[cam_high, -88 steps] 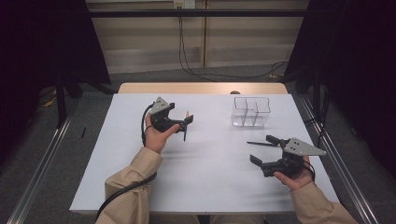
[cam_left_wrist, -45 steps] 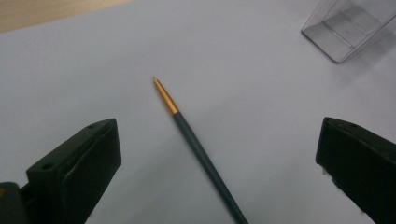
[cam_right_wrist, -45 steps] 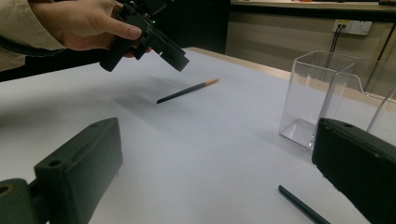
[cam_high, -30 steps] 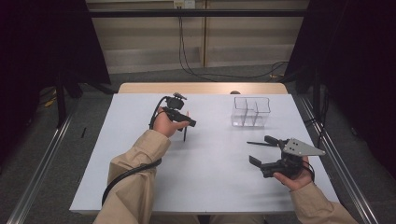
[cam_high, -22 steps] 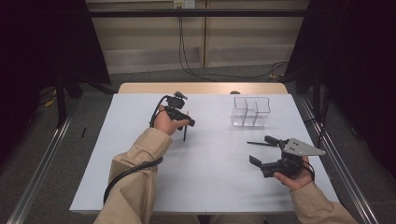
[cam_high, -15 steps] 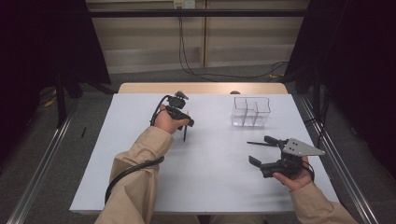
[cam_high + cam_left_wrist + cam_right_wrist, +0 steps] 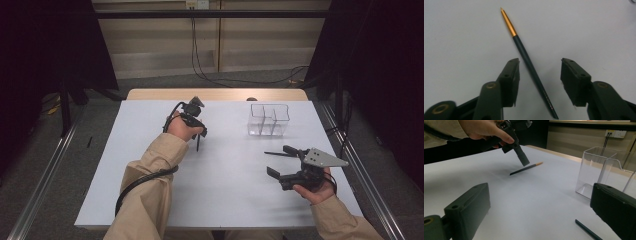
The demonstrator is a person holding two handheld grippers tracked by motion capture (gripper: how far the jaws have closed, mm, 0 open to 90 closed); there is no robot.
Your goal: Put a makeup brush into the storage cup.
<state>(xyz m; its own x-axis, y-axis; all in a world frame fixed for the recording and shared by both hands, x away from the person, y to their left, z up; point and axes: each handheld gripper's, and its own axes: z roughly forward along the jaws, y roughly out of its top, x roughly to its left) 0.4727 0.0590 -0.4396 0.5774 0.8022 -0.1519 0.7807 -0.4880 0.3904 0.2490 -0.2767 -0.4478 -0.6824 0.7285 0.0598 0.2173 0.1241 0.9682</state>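
1. Compared with 2.9 s ago, the left tongs (image 7: 198,131) have turned over: then they lay flatter in the hand with the grey plate on top, and now they tip downward over the pen (image 7: 528,63). Over the last 1 s the change is slight, only a small shift of the left hand (image 7: 181,127) over the same spot.
2. The right tongs (image 7: 274,162) sit where they were in every earlier frame, held low over the near right part of the white bench (image 7: 150,190), with their grey plate on top.
3. The left tongs are spread wide, 1 jaw on each side of the pen's dark barrel. Seen from the left gripper view, neither jaw touches it; the barrel runs closer to the jaw at that view's left.
4. From the right gripper view, the left tongs hang just above the pen, and I can't say for sure whether a tip reaches the bench.
5. The right tongs are also spread wide and hold nothing.
6. The pen lies flat on the bench, left of the middle and well apart from the clear divided box (image 7: 269,119). It is slim, with a dark teal barrel and a gold, pointed end, and that gold end points away from the left tongs.
7. A second dark stick (image 7: 587,230) lies on the bench close to the right tongs, at the lower edge of their view.
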